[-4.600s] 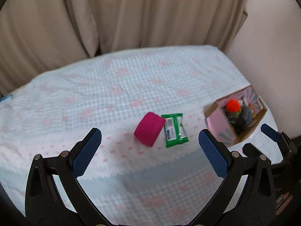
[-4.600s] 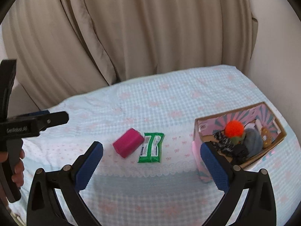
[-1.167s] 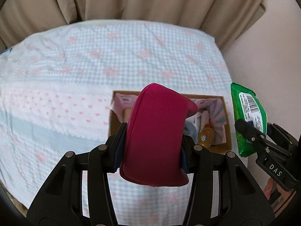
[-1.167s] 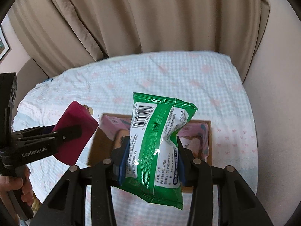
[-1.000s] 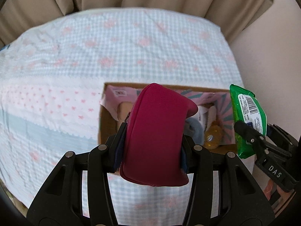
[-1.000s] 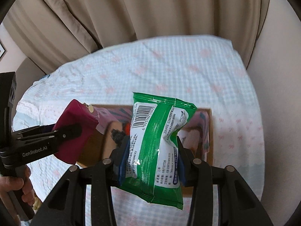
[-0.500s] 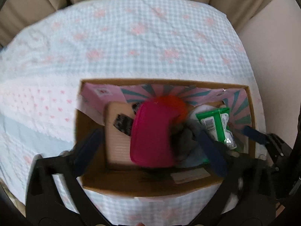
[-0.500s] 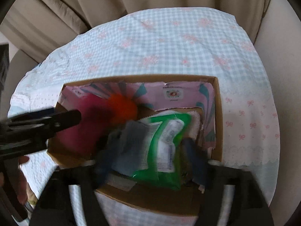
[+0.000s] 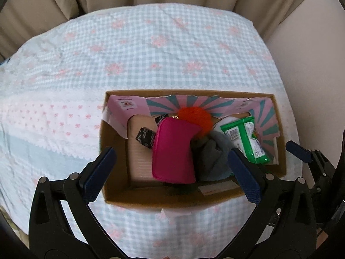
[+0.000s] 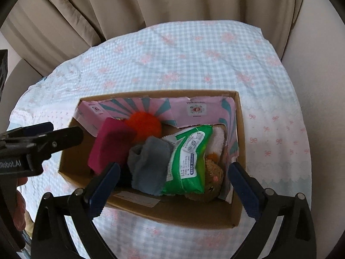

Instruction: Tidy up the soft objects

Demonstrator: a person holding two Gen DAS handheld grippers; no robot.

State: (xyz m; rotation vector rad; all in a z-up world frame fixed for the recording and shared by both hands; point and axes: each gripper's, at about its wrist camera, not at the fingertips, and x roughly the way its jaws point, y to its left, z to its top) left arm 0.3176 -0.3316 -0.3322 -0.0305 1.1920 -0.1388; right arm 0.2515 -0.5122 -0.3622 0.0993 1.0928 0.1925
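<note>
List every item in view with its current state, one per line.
Left gripper: open, empty, above the box.
Right gripper: open, empty, above the box.
Cardboard box: open-topped, on the tablecloth.
Pink pouch: released, lying in the box.
Green wipes pack: released, lying on top of the other things in the box.
Orange pompom: in the box, behind the pouch.
Grey cloth: crumpled between pouch and pack.

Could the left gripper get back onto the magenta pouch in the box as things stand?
Probably yes. The left gripper is open right above the magenta pouch, which lies on top of the pile in the cardboard box, uncovered. The grey cloth crowds its right side and may get pinched.
</note>
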